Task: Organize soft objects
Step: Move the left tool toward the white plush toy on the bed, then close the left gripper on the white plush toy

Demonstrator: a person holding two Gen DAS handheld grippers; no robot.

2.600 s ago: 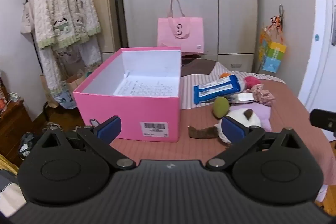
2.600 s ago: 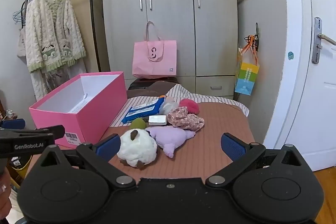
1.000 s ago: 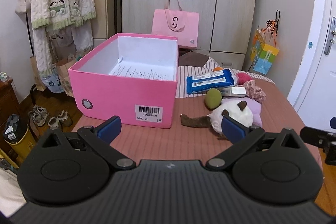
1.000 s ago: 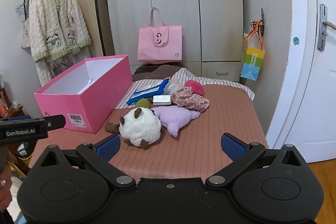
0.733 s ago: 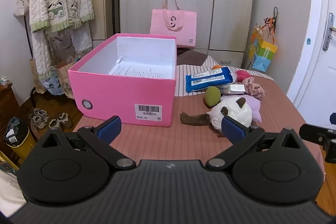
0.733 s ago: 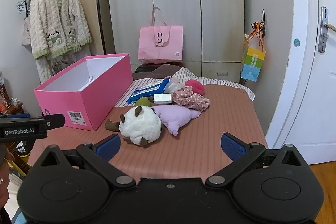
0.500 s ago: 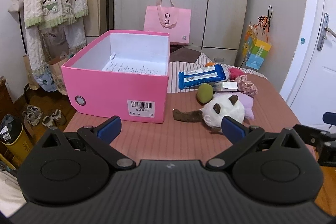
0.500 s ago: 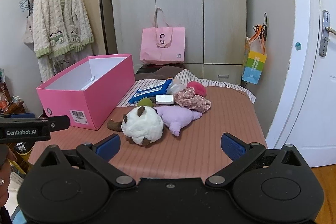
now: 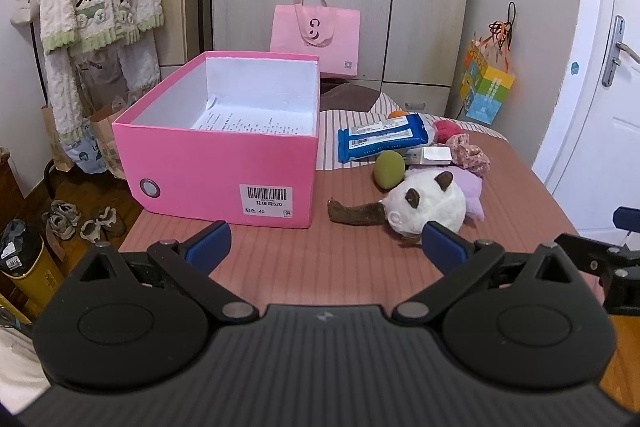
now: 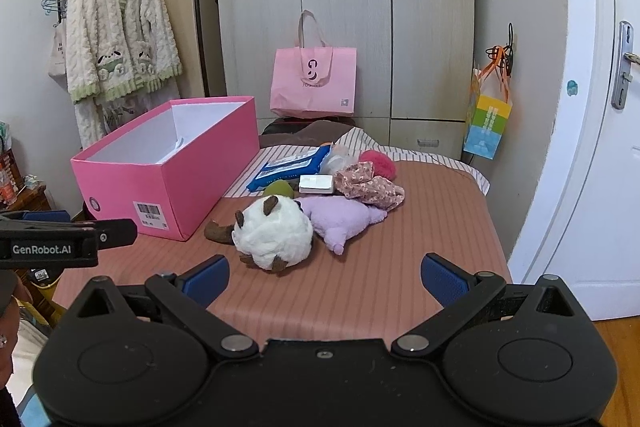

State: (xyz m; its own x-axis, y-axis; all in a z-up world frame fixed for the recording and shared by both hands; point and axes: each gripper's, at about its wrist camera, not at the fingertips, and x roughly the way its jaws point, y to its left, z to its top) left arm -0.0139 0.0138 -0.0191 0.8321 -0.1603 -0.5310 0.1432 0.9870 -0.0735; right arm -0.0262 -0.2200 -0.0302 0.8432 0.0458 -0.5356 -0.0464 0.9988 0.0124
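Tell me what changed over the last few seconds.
Only the cameras moved: both tongs, left and right, drew back a little from the table, staying open and empty. Nothing was grasped or released. The pink box, white plush and purple plush lie as before.

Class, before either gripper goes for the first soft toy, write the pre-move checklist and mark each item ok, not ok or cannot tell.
1. Right gripper open and holding nothing: ok.
2. Left gripper open and holding nothing: ok.
3. Open pink cardboard box upright with room inside: ok; only a printed sheet lies on its floor.
4. White round plush toy with brown ears unobstructed from above: ok.
5. White plush clear of its neighbours: not ok; it lies against the lilac plush toy.
6. Only soft things in the pile: not ok; a small flat white box sits among them.
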